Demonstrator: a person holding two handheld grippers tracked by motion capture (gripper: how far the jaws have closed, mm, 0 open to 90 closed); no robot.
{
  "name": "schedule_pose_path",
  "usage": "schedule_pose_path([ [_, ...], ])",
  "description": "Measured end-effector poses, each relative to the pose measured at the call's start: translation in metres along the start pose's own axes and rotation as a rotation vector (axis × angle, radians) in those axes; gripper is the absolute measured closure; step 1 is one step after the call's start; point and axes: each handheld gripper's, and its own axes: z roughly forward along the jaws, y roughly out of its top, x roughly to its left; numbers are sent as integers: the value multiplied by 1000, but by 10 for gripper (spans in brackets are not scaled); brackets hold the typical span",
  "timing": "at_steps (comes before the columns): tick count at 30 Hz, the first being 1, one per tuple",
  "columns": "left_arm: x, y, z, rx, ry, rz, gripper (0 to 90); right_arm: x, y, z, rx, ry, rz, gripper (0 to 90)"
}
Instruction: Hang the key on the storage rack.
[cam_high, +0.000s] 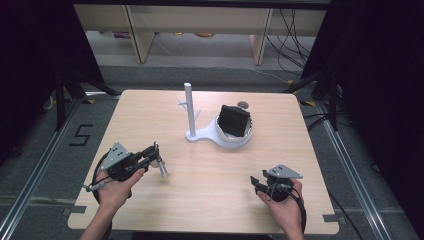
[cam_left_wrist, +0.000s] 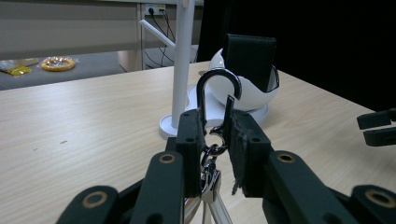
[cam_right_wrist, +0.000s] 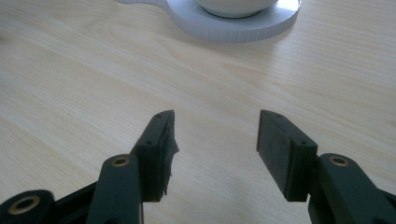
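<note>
The left claw (cam_left_wrist: 215, 154), low centre of its own view, clamps a metal keychain clasp (cam_left_wrist: 217, 100), hook upward. Beyond it stands the white stand (cam_left_wrist: 181, 65) on the desk (cam_high: 210, 170). The right claw (cam_right_wrist: 215, 149) gapes empty.

A lab or test room is being shown. A wooden table (cam_high: 150, 115) is being framed by dark curtains (cam_high: 30, 50) and metal floor rails (cam_high: 30, 175), a taped number (cam_high: 80, 135) is being displayed on the grey floor, and loose cables (cam_high: 292, 35) are being left trailing by the workbenches (cam_high: 200, 20) behind.
</note>
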Motion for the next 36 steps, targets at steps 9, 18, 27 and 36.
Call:
schedule_pose_path([
  [9, 0, 10, 1, -19, 6, 11, 741, 2, 1, -4, -7, 12, 17, 477],
  [18, 2, 20, 10, -31, 0, 13, 741, 1, 1, -3, -5, 13, 20, 477],
  [27, 8, 28, 20, -30, 1, 10, 741, 3, 1, -3, 0, 7, 16, 477],
  [36, 10, 34, 29, -29, 5, 21, 741, 3, 0, -1, -10, 10, 15, 476],
])
